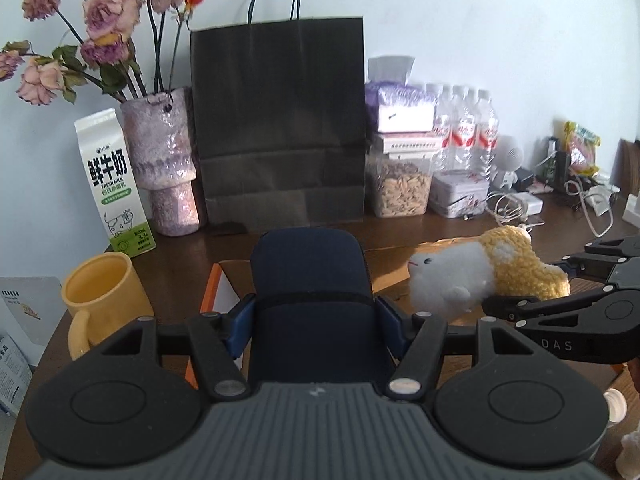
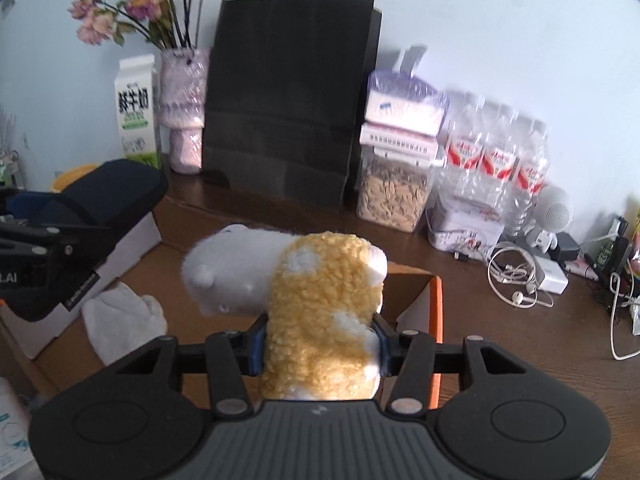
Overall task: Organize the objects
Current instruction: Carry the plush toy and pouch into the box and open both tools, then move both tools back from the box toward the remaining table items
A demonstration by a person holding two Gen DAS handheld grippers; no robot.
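My left gripper (image 1: 316, 316) is shut on a dark navy case (image 1: 310, 280) and holds it above an open cardboard box (image 1: 224, 292) with an orange rim. My right gripper (image 2: 318, 346) is shut on a yellow and white plush toy (image 2: 316, 304) and holds it over the same box (image 2: 420, 292). In the left wrist view the plush toy (image 1: 472, 276) hangs at the right, next to the case. In the right wrist view the navy case (image 2: 108, 196) is at the left. A white cloth item (image 2: 120, 320) lies in the box.
A black paper bag (image 1: 278, 124) stands at the back of the wooden table (image 1: 180, 264). Left of it are a vase of dried roses (image 1: 164, 160), a milk carton (image 1: 114, 184) and a yellow mug (image 1: 102, 300). Right of it are tissue packs, a grain jar (image 1: 400, 188), water bottles (image 1: 466, 132), a tin and cables (image 2: 520, 276).
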